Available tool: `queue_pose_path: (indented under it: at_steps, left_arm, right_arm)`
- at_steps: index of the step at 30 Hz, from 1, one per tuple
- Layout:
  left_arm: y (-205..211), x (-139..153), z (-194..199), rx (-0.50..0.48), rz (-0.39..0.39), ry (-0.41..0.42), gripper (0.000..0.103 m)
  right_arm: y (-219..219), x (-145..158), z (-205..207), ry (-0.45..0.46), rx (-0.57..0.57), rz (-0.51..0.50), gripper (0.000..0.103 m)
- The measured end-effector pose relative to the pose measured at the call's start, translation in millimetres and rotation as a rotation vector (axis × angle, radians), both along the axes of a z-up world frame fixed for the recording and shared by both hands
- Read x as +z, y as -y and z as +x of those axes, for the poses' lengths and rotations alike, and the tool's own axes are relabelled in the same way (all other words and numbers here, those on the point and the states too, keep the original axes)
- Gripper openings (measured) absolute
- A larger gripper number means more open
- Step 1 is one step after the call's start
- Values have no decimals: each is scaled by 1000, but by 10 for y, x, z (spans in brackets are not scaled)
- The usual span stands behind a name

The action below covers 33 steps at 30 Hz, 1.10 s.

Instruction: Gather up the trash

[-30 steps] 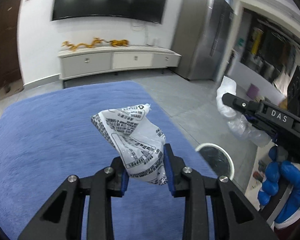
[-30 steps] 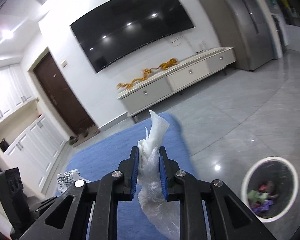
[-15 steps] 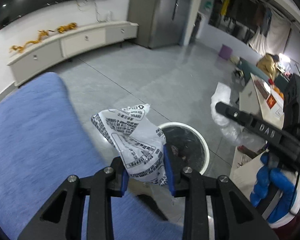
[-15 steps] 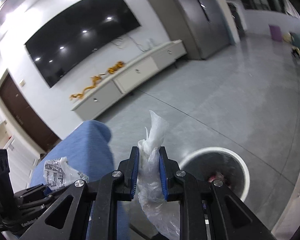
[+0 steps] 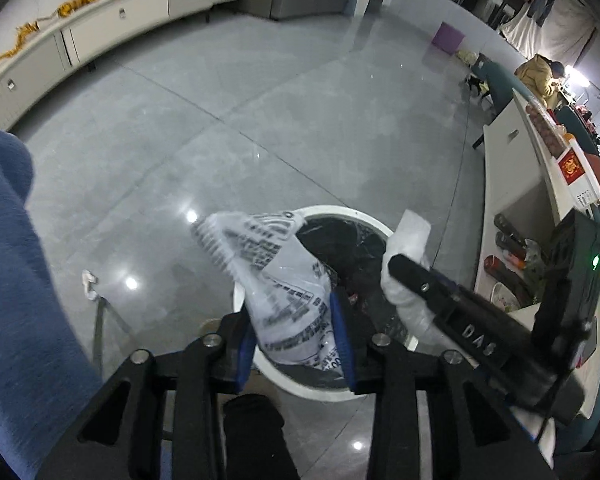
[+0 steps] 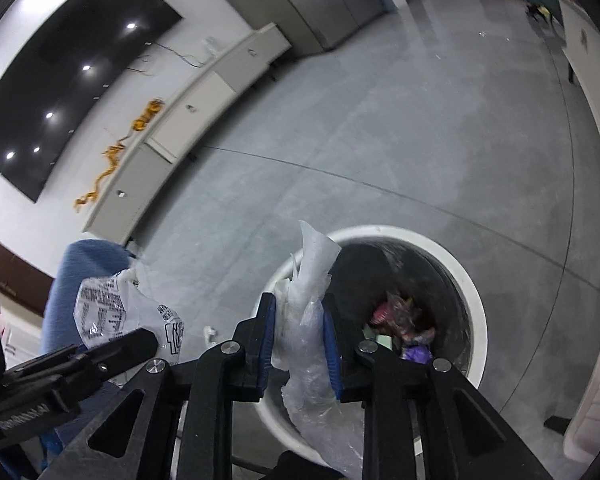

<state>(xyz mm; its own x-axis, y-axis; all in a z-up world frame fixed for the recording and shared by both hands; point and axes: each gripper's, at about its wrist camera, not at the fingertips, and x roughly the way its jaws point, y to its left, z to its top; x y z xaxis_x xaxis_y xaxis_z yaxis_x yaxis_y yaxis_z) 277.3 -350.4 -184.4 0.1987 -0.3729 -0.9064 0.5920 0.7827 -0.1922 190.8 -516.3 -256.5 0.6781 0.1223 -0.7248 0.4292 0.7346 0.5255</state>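
Crumpled printed wrapper (image 5: 284, 280) & clear plastic wad (image 6: 304, 320) held over white bin (image 6: 468, 292) (colourful trash inside).

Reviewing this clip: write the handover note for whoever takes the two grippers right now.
Left gripper: shut on the crumpled white printed plastic wrapper, above the round white-rimmed trash bin.
Right gripper: shut on the clear crinkled plastic bag, also above the bin.
Done: both pieces carried to the bin, which already holds colourful trash.
Left: release both; a small white scrap lies on the grey floor.
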Motion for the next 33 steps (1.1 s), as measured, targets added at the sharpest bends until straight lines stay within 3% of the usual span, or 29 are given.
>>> queue_pose_path:
  at_steps: [2, 3, 5, 9, 14, 20, 23, 27, 33]
  left_arm:
    - [72, -106, 93, -4, -2, -46, 51]
    - [101, -149, 130, -3, -8, -68, 55]
    - [148, -174, 157, -5, -17, -89, 58]
    - [202, -155, 187, -6, -36, -88, 59]
    - [173, -70, 141, 14, -56, -68, 59]
    - [-38, 342, -88, 75, -84, 71, 59]
    - [-300, 635, -265, 128, -116, 159, 60]
    - [-735, 1057, -582, 193, -130, 341, 60]
    - [-1414, 1499, -980, 285, -141, 493, 61]
  right_arm:
    - [49, -119, -24, -27, -24, 6, 32]
    - [71, -163, -18, -36, -36, 10, 45]
    - [137, -251, -42, -51, -60, 20, 55]
    - [191, -330, -69, -75, -89, 27, 56]
    - [176, -210, -143, -63, -113, 15, 56]
    - [29, 160, -254, -35, -133, -36, 61]
    - [-132, 417, -364, -21, -126, -94, 65]
    - [-439, 756, -569, -15, -121, -195, 68]
    - [-965, 1236, -730, 22, -95, -316, 74]
